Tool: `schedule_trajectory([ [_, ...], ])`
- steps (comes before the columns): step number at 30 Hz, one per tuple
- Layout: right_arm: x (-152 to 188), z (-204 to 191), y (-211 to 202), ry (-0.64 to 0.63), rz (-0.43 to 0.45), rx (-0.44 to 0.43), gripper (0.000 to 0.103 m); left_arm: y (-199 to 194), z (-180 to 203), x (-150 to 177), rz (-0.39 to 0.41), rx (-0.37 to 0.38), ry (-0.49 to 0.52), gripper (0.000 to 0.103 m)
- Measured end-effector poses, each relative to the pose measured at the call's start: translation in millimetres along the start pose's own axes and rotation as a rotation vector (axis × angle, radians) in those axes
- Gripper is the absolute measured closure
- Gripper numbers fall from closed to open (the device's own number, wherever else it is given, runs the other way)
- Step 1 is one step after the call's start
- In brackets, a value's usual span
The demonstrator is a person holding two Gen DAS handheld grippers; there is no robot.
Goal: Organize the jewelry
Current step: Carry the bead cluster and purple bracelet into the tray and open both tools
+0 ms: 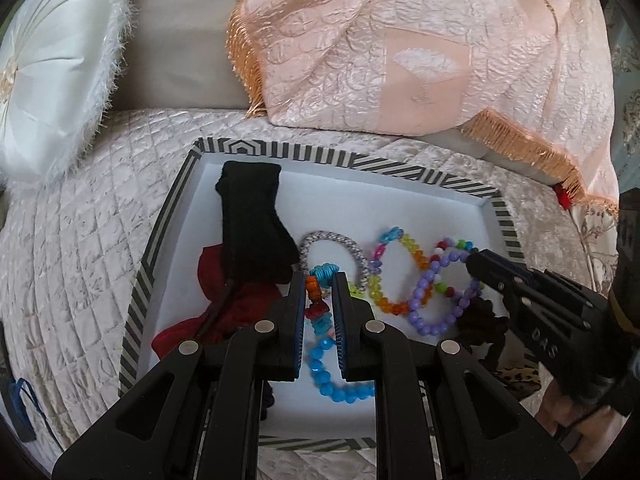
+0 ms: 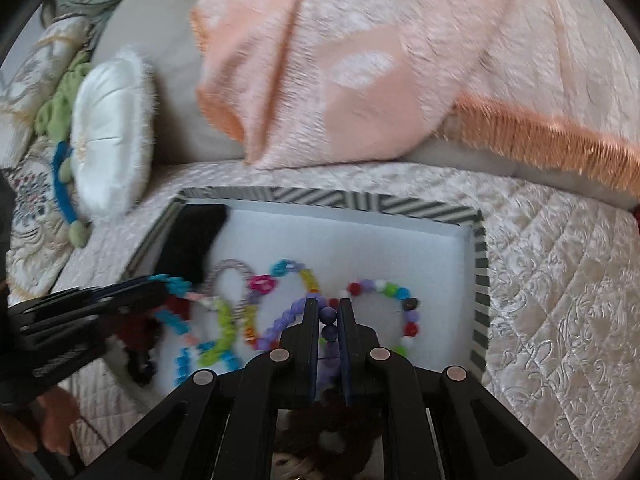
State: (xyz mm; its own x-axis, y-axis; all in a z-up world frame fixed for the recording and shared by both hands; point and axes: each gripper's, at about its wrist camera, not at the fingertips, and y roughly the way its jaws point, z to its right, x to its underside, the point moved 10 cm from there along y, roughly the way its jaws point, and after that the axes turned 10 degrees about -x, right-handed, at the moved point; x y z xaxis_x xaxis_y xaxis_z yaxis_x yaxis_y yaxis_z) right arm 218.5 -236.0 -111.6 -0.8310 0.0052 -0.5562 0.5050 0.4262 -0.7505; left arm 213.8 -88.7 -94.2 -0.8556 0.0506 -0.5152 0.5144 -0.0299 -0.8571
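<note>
Bare white floor is left along the tray's (image 2: 478,280) far and right sides; the near left is crowded by bracelets (image 2: 256,320) and a black pouch (image 1: 250,220).

My left gripper (image 1: 319,295) holds a blue and orange bead bracelet (image 1: 320,356); my right gripper (image 2: 329,312) holds a purple bead bracelet (image 1: 436,300). Rainbow bracelet (image 1: 394,268) and grey bracelet (image 1: 332,256) lie flat in the striped-rim tray (image 1: 400,166).
</note>
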Motion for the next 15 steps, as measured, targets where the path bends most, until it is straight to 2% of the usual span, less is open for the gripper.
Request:
schedule_trajectory([
  [5,0,9,8,0.012,0.009,0.016,0.095,7,-2,2,-0.002,-0.018,0.003,0.091],
  [15,1,4,17,-0.041,-0.014,0.066,0.095,10,-5,6,0.016,-0.063,0.014,0.09],
])
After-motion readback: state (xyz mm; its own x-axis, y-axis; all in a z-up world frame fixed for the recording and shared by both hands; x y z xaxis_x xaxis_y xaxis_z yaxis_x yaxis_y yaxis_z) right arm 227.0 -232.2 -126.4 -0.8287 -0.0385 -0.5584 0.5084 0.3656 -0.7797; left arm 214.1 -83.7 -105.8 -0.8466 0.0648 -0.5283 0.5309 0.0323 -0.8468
